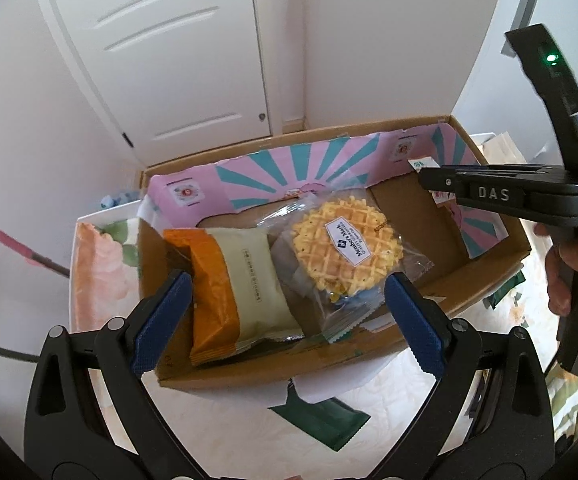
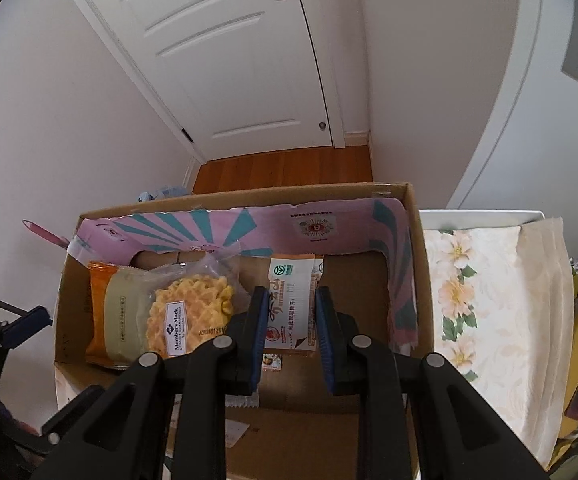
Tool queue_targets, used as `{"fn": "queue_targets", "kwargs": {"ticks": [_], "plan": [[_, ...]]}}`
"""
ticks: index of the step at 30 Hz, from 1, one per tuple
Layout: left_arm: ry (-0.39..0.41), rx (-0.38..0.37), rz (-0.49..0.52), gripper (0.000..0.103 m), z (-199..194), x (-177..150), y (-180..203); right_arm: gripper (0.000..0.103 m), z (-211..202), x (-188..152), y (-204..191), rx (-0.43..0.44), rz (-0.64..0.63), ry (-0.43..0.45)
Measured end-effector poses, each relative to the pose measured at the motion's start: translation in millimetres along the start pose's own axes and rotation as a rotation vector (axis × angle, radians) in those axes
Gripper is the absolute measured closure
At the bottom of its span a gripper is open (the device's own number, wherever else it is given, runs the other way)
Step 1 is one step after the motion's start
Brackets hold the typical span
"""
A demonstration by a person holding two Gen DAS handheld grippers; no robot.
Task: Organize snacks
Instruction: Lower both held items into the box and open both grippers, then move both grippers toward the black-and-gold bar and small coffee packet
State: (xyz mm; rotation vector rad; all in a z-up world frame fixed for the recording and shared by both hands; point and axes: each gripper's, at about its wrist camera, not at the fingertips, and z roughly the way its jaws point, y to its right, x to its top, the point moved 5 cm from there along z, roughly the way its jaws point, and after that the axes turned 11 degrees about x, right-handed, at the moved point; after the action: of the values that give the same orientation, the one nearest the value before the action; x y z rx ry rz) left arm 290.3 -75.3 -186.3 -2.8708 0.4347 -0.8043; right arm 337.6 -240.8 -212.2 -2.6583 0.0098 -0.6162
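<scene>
A cardboard box (image 1: pixel 485 284) with a pink and teal inner lining stands on a floral cloth. In it lie an orange and cream snack packet (image 1: pixel 233 284) and a clear-wrapped waffle (image 1: pixel 349 248), which partly overlaps the packet. My left gripper (image 1: pixel 285 320) is open and empty above the box's near side. My right gripper (image 2: pixel 289 332) is shut on a white and orange snack sachet (image 2: pixel 289 300) and holds it over the middle of the box (image 2: pixel 421 248). The packet (image 2: pixel 121 316) and waffle (image 2: pixel 189 316) lie to its left.
A dark green wrapper (image 1: pixel 321 420) lies on the cloth in front of the box. A cream paper bag (image 2: pixel 545 320) stands on the floral cloth (image 2: pixel 473 280) right of the box. A white door (image 2: pixel 229 60) and walls are behind.
</scene>
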Motion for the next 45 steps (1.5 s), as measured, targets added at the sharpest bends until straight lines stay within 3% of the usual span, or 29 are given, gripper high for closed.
{"fn": "queue_targets", "kwargs": {"ticks": [2,4,5,6,20,24,34,45], "plan": [[0.006,0.001,-0.008,0.006,-2.6,-1.6,-1.6,0.070,1.1,1.4,-0.1,-0.021,-0.002,-0.012],[0.006,-0.003,-0.015,0.006,-4.7,-3.0,-3.5,0.016,-5.2,2.7,-1.8,-0.028,-0.017,0.017],[0.008,-0.002,-0.020,0.006,-6.2,-4.1,-4.6,0.008,-10.1,3.9,-3.1,-0.023,-0.018,0.043],[0.010,-0.001,-0.026,0.006,-7.9,-5.1,-5.5,0.006,-15.6,4.3,-4.1,-0.015,-0.018,0.069],[0.093,0.020,-0.109,0.006,-69.4,-28.4,-17.1,0.006,-98.5,-16.9,-22.7,-0.002,-0.079,0.239],[0.120,0.040,-0.139,0.006,-94.8,-41.1,-17.9,0.001,-129.1,-32.0,-24.2,0.010,-0.093,0.274],[0.199,0.051,-0.151,0.001,-151.0,-83.8,14.7,0.001,-192.7,-92.3,-17.9,0.020,-0.155,0.334],[0.163,-0.117,-0.025,0.001,-159.3,-116.4,90.9,0.001,-225.3,-162.4,18.0,-0.092,-0.171,0.334]]}}
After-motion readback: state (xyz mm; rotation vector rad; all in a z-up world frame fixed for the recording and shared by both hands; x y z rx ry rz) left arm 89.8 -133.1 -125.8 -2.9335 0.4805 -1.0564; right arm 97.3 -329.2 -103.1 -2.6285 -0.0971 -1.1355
